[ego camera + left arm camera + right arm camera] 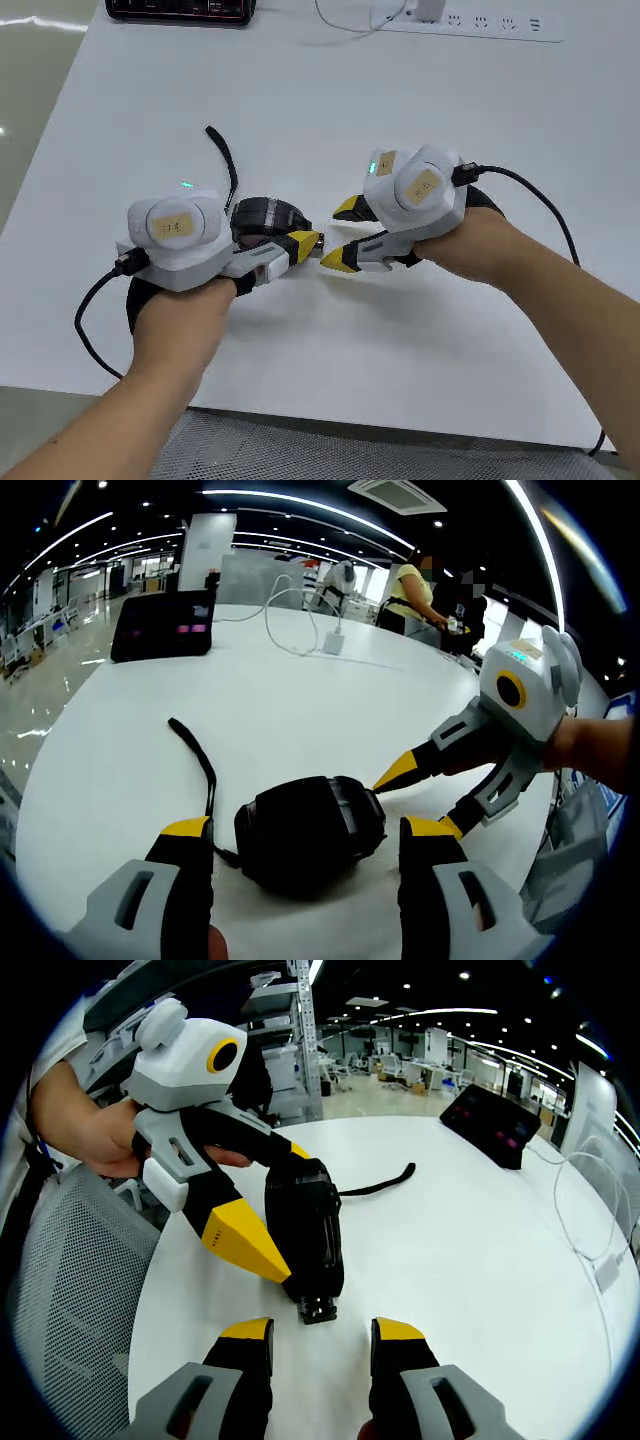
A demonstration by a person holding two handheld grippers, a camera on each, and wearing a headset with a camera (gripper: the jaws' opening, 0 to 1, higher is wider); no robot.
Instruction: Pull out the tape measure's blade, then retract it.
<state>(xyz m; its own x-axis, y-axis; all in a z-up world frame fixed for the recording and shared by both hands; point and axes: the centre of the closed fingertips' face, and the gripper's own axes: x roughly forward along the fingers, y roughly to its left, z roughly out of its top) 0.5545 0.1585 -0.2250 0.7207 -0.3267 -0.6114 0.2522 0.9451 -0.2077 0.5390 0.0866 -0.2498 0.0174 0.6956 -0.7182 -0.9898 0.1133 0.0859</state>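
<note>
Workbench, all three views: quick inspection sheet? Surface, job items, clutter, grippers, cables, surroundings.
Surface: white workbench.
Job's things: black tape measure with wrist strap; blade tip at the case mouth.
Clutter: black device and power strip at the far edge.
Grippers: left hand-held gripper clamps the tape measure; right hand-held gripper open, facing the blade tip.
Cables: black lead off each gripper; white cable by the strip.
Surroundings: mesh chair; person standing.

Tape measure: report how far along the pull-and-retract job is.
Done: nothing of the pull yet; the blade hook sits at the case of the tape measure. In hand: the left tongs straddle the case, grip unclear, and the open right tongs face the hook. Left: grip the hook, pull the blade out, retract it.
</note>
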